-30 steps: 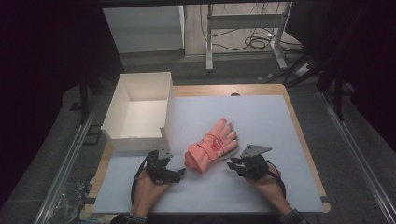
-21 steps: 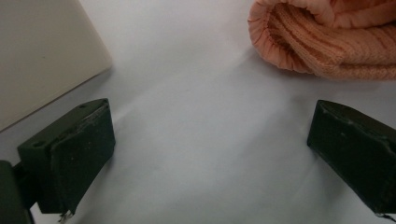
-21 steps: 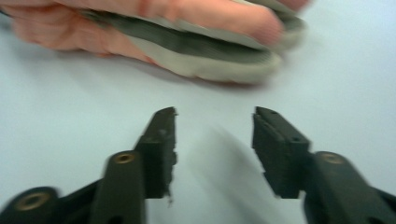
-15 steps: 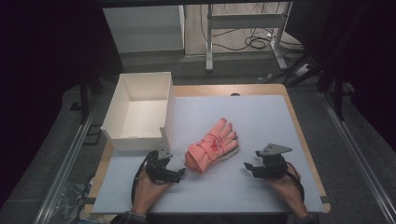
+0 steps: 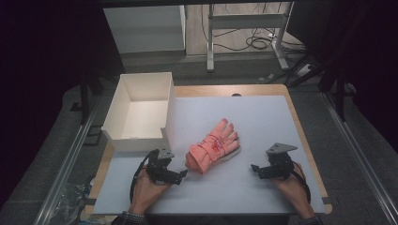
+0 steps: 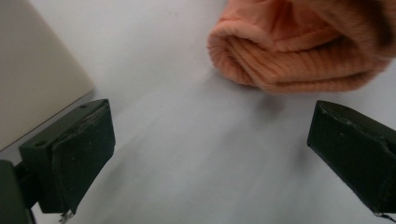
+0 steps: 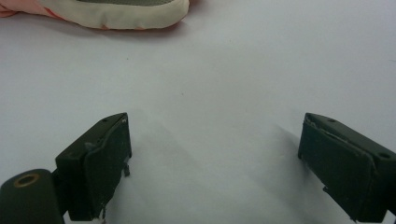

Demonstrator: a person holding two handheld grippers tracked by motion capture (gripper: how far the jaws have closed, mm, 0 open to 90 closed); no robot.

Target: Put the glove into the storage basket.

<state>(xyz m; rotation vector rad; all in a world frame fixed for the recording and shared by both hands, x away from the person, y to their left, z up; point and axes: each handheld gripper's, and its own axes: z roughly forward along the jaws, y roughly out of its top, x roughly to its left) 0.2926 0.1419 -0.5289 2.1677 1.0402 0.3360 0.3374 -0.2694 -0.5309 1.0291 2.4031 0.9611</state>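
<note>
A salmon-pink glove (image 5: 214,144) lies on the pale mat (image 5: 253,117), fingers pointing away and to the right, its ribbed cuff (image 6: 289,51) nearest my left gripper. My left gripper (image 5: 182,174) rests on the mat just left of the cuff, open and holding nothing; its own view (image 6: 210,158) shows bare mat between the jaws. My right gripper (image 5: 254,168) sits open on the mat to the right of the glove, well apart from it. Its own view (image 7: 215,163) has the glove's cream-edged side (image 7: 116,14) at the top.
An open white box (image 5: 140,112) stands at the mat's left rear, its near wall (image 6: 32,70) close beside my left gripper. The wooden table edge (image 5: 309,140) borders the mat on the right. Desk legs and cables lie on the floor behind.
My right gripper has drawn away from the glove to the right and a little toward the front edge. The left gripper and the glove have stayed put.
</note>
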